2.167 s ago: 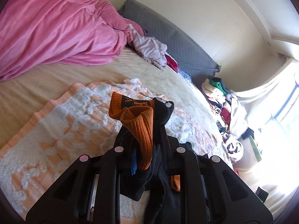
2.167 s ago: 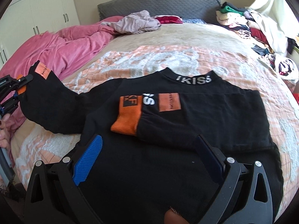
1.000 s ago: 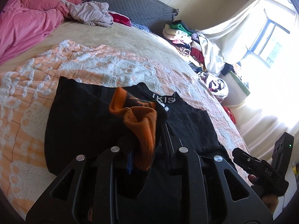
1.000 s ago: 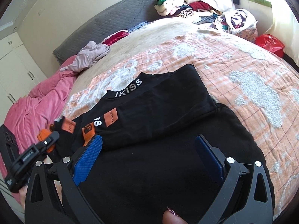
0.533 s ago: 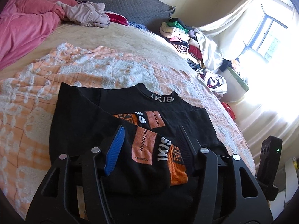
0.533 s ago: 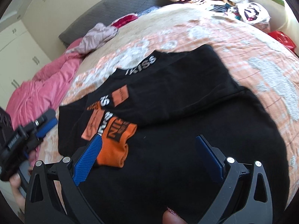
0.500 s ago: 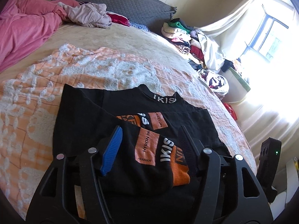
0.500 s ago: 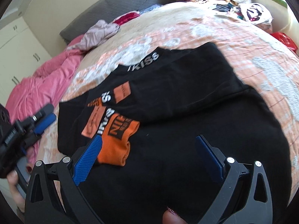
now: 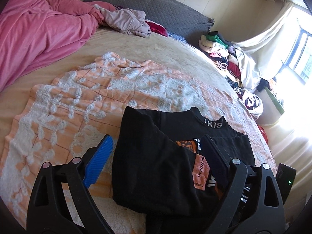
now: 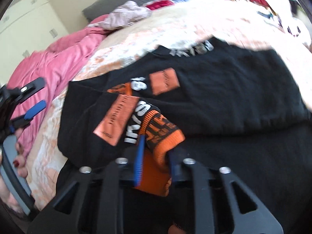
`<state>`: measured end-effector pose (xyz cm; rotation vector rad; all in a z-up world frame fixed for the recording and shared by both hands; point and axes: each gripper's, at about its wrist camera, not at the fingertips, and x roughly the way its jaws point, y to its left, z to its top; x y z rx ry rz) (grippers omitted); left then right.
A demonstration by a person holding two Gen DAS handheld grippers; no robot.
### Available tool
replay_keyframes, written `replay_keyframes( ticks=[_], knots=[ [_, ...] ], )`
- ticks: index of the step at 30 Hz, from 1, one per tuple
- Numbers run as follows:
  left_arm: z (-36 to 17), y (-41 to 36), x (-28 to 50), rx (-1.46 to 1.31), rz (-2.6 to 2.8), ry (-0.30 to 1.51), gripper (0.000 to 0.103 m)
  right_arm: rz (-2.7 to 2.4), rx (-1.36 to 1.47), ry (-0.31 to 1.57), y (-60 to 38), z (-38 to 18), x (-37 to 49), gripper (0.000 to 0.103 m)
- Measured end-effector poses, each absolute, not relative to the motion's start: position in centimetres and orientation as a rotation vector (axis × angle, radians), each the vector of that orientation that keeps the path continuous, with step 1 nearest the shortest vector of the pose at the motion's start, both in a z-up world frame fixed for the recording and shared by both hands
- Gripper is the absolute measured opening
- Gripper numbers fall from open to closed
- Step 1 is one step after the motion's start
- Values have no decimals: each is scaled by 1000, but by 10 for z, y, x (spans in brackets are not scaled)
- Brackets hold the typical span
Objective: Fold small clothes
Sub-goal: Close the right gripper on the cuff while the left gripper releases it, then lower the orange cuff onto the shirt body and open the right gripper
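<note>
Knitwear, soft and limp: the black sweater (image 9: 156, 165) lies on the bed (image 9: 136, 46) and should be taken by firm ribbed edges. The right gripper (image 10: 154, 156) has just closed on the orange cuff (image 10: 161, 136) (pads pinching it). The left gripper (image 9: 156, 152), just opened wide, straddles the folded sleeve, holding nothing.

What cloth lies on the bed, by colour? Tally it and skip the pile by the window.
Black sweater: 1
Pink duvet: 1
Orange-white blanket: 1
Lilac garment: 1
Red garment: 1
Blue cloth: 1
Total: 6
</note>
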<state>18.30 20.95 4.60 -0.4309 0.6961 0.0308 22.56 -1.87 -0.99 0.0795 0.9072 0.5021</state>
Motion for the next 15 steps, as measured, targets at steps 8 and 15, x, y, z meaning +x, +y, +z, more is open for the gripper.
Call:
replay_keyframes(
  ticks=[8,15],
  knots=[
    [45,225,180,-491,57,682,84,536,-91,697,-16,57,226,13],
    [48,233,176,-520,84,652,84,394,-201,600,-39,96,245,13]
  ],
)
